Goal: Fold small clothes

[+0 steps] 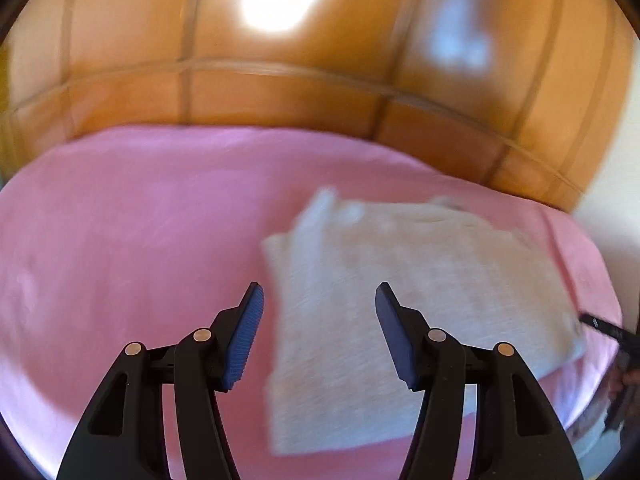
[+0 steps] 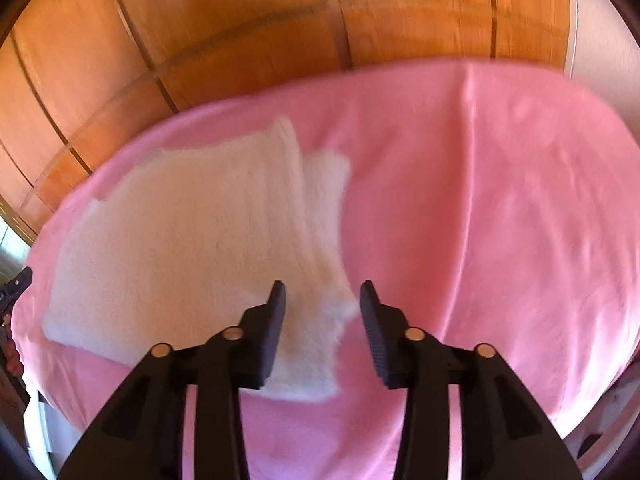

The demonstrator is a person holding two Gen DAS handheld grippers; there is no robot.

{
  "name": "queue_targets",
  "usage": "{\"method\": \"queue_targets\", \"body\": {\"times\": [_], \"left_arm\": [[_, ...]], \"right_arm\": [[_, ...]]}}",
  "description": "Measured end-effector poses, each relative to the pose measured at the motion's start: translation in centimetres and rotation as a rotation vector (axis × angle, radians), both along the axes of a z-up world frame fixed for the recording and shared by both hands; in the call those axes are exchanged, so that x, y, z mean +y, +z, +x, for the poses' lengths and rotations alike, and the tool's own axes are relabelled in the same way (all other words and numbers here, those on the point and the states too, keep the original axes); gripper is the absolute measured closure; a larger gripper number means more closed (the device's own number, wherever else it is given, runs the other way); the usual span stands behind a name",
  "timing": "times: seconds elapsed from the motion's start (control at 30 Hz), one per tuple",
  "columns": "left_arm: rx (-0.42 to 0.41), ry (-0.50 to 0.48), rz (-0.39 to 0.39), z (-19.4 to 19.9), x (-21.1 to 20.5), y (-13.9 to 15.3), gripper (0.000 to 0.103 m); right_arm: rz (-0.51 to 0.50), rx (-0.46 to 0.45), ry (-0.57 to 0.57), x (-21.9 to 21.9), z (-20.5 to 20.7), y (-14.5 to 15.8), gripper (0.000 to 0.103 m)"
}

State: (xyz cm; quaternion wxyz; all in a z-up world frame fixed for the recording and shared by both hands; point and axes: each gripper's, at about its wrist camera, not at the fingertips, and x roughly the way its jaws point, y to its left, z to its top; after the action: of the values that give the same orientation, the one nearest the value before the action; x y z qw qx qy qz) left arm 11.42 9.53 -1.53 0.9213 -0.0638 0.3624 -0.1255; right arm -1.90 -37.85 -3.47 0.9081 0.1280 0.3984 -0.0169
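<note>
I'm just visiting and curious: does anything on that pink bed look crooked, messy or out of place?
Slightly. The fuzzy white folded garment lies flat on the pink bed cover, but its layers don't line up: a lower layer sticks out past the top one along one side. Both views are blurred. Nothing looks spilled or damaged.

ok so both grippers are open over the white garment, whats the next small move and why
Probably lower the right gripper onto the near right edge of the white garment and pinch it: both sets of jaws are open and empty, and the cloth lies partly folded on the pink sheet. The left gripper hovers above it too.
</note>
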Motion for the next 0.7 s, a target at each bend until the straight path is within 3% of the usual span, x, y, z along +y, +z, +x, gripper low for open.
{"method": "queue_targets", "body": {"times": [0.07,0.13,0.23,0.43,0.47,0.5,0.57,0.63,0.7], "left_arm": [[0.001,-0.068,-0.009,1.5,-2.2,0.4,0.046],[0.035,-0.163,-0.033,3.4,-5.0,0.3,0.046],[0.047,-0.22,0.013,5.6,-8.5,-0.5,0.046],[0.18,-0.311,0.094,11.2,-14.7,-4.7,0.046],[0.194,-0.316,0.097,11.8,-15.2,-5.5,0.059],[0.192,-0.323,0.105,11.9,-15.5,-6.1,0.081],[0.153,-0.301,0.152,11.9,-16.0,-6.2,0.099],[0.104,-0.285,0.143,11.4,-15.8,-5.4,0.099],[0.044,-0.26,0.124,11.0,-15.5,-4.0,0.1]], "right_arm": [[-0.018,-0.029,0.037,1.7,0.7,0.6,0.047],[-0.039,-0.039,0.078,3.5,1.1,0.9,0.046],[-0.053,-0.043,0.139,6.7,3.4,0.4,0.041],[-0.06,-0.012,0.217,9.3,5.3,-2.4,0.033],[-0.072,-0.008,0.219,9.7,5.5,-2.9,0.031],[-0.082,-0.009,0.222,10.0,5.7,-3.3,0.03],[-0.082,-0.016,0.228,10.3,5.6,-3.6,0.03],[-0.072,-0.024,0.232,10.1,5.6,-3.5,0.033],[-0.066,-0.048,0.228,10.0,5.6,-2.9,0.045]]}}
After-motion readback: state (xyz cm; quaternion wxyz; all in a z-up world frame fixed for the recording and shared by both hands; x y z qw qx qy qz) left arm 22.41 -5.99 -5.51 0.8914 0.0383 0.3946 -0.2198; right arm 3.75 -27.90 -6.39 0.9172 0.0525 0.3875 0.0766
